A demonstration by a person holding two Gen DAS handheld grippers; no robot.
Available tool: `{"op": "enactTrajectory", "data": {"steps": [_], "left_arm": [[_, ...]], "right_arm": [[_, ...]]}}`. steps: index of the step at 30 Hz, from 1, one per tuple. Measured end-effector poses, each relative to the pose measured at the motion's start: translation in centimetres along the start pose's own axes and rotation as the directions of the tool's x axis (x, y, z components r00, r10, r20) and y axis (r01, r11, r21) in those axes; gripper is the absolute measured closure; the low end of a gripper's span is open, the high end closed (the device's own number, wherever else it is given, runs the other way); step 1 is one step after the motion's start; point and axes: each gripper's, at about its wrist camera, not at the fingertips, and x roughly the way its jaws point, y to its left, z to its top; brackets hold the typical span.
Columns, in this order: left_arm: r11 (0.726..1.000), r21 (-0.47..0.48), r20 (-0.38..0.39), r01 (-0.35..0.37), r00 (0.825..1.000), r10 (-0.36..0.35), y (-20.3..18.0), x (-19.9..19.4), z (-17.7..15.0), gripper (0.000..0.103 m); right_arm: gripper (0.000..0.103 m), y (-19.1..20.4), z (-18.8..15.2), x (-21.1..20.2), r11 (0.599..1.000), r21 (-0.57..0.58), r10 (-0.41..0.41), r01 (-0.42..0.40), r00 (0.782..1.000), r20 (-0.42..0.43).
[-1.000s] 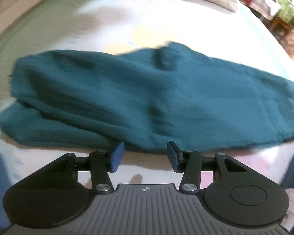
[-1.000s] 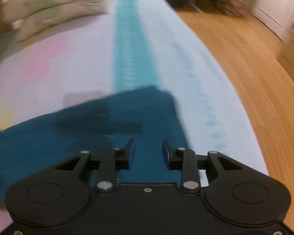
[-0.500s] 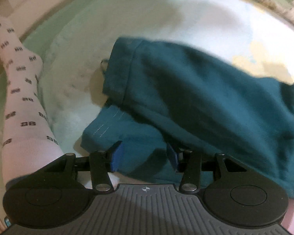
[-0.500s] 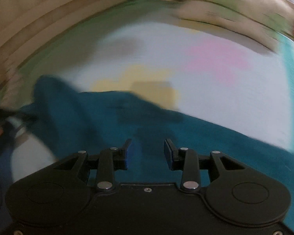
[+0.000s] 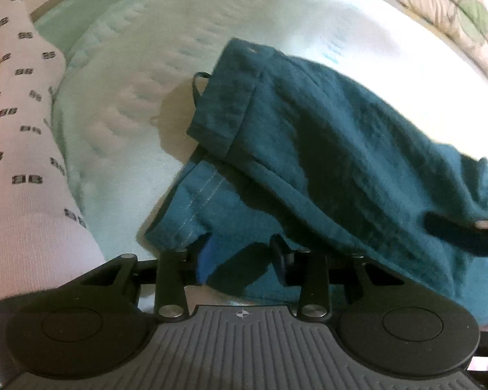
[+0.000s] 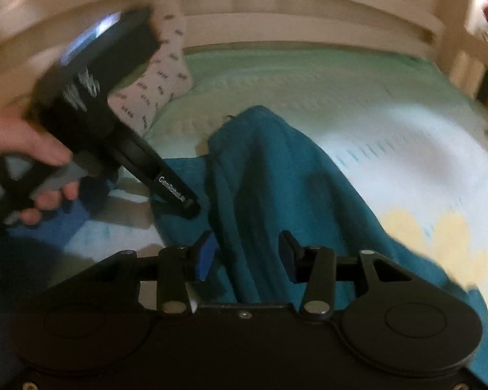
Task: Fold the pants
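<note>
The left gripper is seen from its own camera, angled steeply down at the near edge of a pair of teal pants. Its jaws have just been closing, and a flap of the teal cloth lies between them, though it cannot be told whether the pads are pressing on it yet. The right gripper is held low over the same pants, just beside the left one; its jaws have just been opening and stand spread, with a ridge of cloth running between them but not pinched. The pants are laid on a bed covered in a pale quilted sheet, already doubled over lengthwise, the waistband end with a small loop lying farthest from the left gripper and a stitched hem nearest it. The step in hand appears to be taking hold of one end of the pants for a further fold. The next move would seem to call for both grippers to close on matching corners of that end and carry it across the pants. Counted: two grippers, one pair of pants, one bed, one hand on the left gripper's handle, one leg in a patterned white sock beside the pants, and bedding past the pants.
</note>
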Motion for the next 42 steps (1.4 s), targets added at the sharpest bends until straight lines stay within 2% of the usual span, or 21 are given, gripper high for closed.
{"op": "enactTrajectory", "data": {"steps": [6,9,11,14,16,19,21,23,25,26,29,32,33,38,40,42], "left_arm": [[0.998,-0.051,0.010,0.028,1.000,-0.028,0.4,0.3,0.1,0.066],[0.998,-0.052,0.014,0.029,1.000,-0.028,0.5,0.5,0.1,0.066],[0.997,-0.071,0.021,0.041,0.999,-0.039,0.7,0.1,-0.1,0.066],[0.994,-0.101,0.055,0.050,0.997,-0.045,1.1,-1.6,-0.3,0.066],[0.995,-0.102,0.109,0.016,0.994,-0.005,1.3,-3.8,-0.3,0.066],[0.994,-0.101,0.209,-0.046,0.976,0.067,1.6,-7.5,0.1,0.065],[0.991,-0.111,0.258,-0.068,0.962,0.095,1.7,-9.3,0.5,0.065],[0.992,-0.097,0.287,-0.086,0.951,0.111,0.9,-10.1,1.0,0.064],[0.996,-0.056,0.281,-0.074,0.956,0.087,-0.4,-9.8,1.6,0.064],[0.998,-0.038,0.270,-0.057,0.961,0.065,-1.1,-9.4,1.8,0.064],[1.000,0.013,0.241,-0.020,0.970,0.017,-2.9,-7.5,2.2,0.064],[0.998,0.065,0.229,0.018,0.973,-0.033,-5.1,-5.7,2.5,0.064],[0.996,0.081,0.219,0.032,0.975,-0.049,-5.8,-5.0,2.7,0.064],[0.986,0.146,0.161,0.086,0.981,-0.109,-9.3,-1.5,2.6,0.064],[0.983,0.162,0.135,0.086,0.985,-0.108,-10.0,0.2,2.2,0.064],[0.981,0.184,0.106,0.068,0.990,-0.088,-10.6,1.7,1.4,0.064]], "right_arm": [[0.050,1.7,0.2,3.8,0.997,-0.077,-0.033,0.029,0.999,-0.042],[0.056,1.5,-0.1,4.5,0.991,-0.116,-0.068,0.061,0.996,-0.056],[0.095,1.0,0.0,4.8,0.993,-0.099,-0.065,0.058,0.996,-0.063],[0.095,-0.6,0.4,3.2,0.999,-0.003,-0.042,0.042,0.999,-0.014],[0.095,-1.4,0.6,0.5,0.999,0.054,0.003,-0.005,0.999,0.037],[0.095,-1.1,0.5,-2.8,0.981,0.096,0.158,-0.168,0.982,0.102],[0.095,0.6,0.0,-2.4,0.972,0.064,0.224,-0.228,0.973,0.055],[0.095,1.9,-1.0,-0.7,0.966,0.045,0.254,-0.253,0.967,-0.018],[0.093,2.8,-2.1,0.9,0.972,0.036,0.233,-0.231,0.970,-0.071],[0.086,2.9,-2.2,1.0,0.975,0.043,0.222,-0.219,0.973,-0.068],[0.079,1.2,-1.5,-0.7,0.970,0.113,0.215,-0.213,0.977,-0.002],[0.059,-1.3,-1.9,-4.7,0.966,0.157,0.196,-0.206,0.978,0.078],[0.059,-2.6,-2.1,-5.6,0.967,0.172,0.177,-0.189,0.980,0.087],[0.059,-10.3,-3.0,-8.5,0.957,0.289,-0.003,-0.016,0.998,0.064],[0.058,-13.4,-3.0,-8.1,0.950,0.300,-0.107,0.090,0.993,0.042],[0.058,-15.9,-2.8,-6.8,0.939,0.306,-0.168,0.155,0.986,0.016]]}}
